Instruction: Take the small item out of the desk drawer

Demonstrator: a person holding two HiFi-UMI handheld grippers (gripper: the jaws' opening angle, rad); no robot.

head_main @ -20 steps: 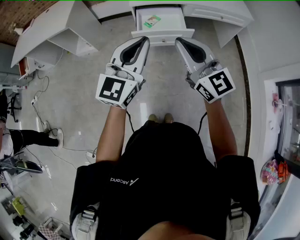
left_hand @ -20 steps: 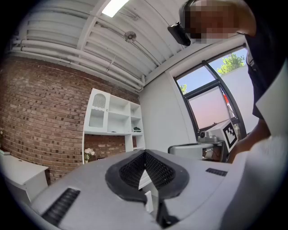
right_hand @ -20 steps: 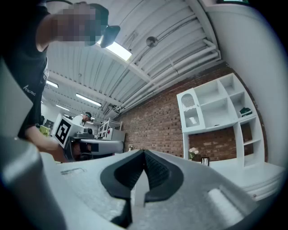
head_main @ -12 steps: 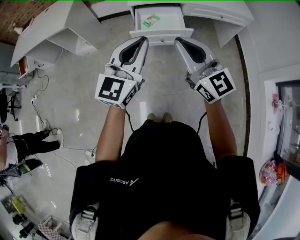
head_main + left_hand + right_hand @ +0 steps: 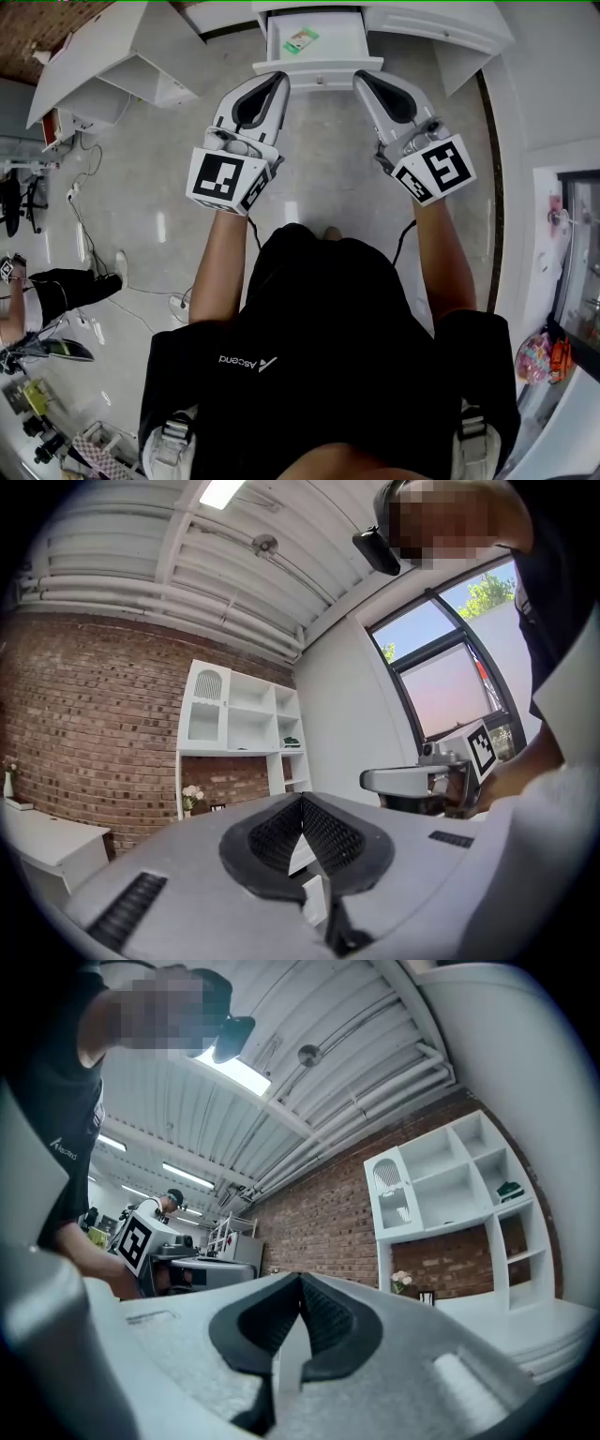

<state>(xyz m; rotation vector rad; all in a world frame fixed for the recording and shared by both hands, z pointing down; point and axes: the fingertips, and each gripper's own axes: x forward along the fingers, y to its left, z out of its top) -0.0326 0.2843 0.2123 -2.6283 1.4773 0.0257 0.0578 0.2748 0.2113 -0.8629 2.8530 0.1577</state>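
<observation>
The white desk drawer stands pulled open at the top of the head view. A small green and white item lies flat inside it, left of centre. My left gripper is held just short of the drawer's front, its jaws shut with nothing between them. My right gripper hangs beside it at the same height, also shut and empty. Both point upward and level in their own views, so the drawer is hidden there. Each gripper shows in the other's view: the right one, the left one.
A white shelf unit stands left of the desk. Cables trail over the floor at left, near another person's legs. A glass-fronted cabinet lines the right edge. A brick wall carries white shelves.
Both grippers stay shut and nearly still before the drawer; the left one drifts slightly left. The person at the left edge has shifted downward in view.
</observation>
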